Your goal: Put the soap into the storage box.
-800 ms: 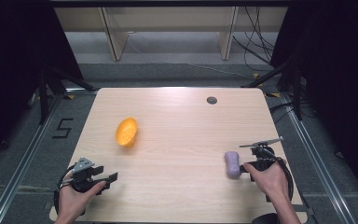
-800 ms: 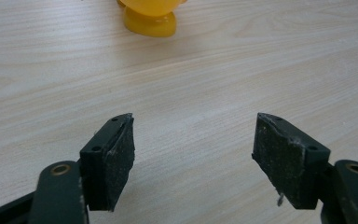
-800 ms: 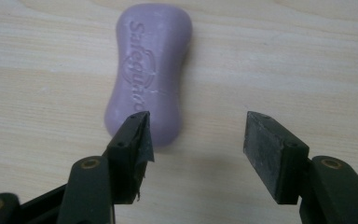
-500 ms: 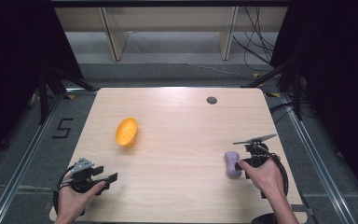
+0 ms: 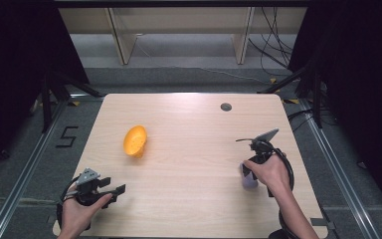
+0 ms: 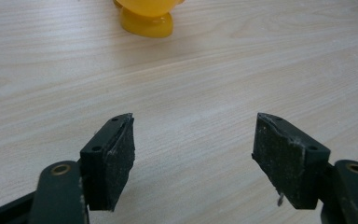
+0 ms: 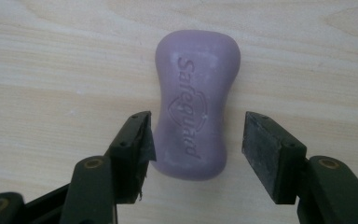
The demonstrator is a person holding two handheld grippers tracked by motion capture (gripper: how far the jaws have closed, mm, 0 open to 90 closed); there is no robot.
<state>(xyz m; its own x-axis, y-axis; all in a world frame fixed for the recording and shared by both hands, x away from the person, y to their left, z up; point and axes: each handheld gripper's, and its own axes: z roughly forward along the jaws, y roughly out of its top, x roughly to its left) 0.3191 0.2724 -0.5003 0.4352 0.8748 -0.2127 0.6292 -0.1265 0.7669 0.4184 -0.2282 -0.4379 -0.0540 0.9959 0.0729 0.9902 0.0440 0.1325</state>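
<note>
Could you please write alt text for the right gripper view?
A purple soap bar embossed "Safeguard" lies flat on the pale wooden table, its near end between the open jaws of the right gripper. One jaw is close beside it; the other stands clear.

The high view looks forward and down over the pale wooden table (image 5: 189,149); each gripper view sits low and close above that same tabletop.

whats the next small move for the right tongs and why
Probably close the right tongs on the purple soap. Their jaws already stand open on either side of its near end, the left one almost touching, and the bar lies flat on the table, so squeezing should grip it.
</note>
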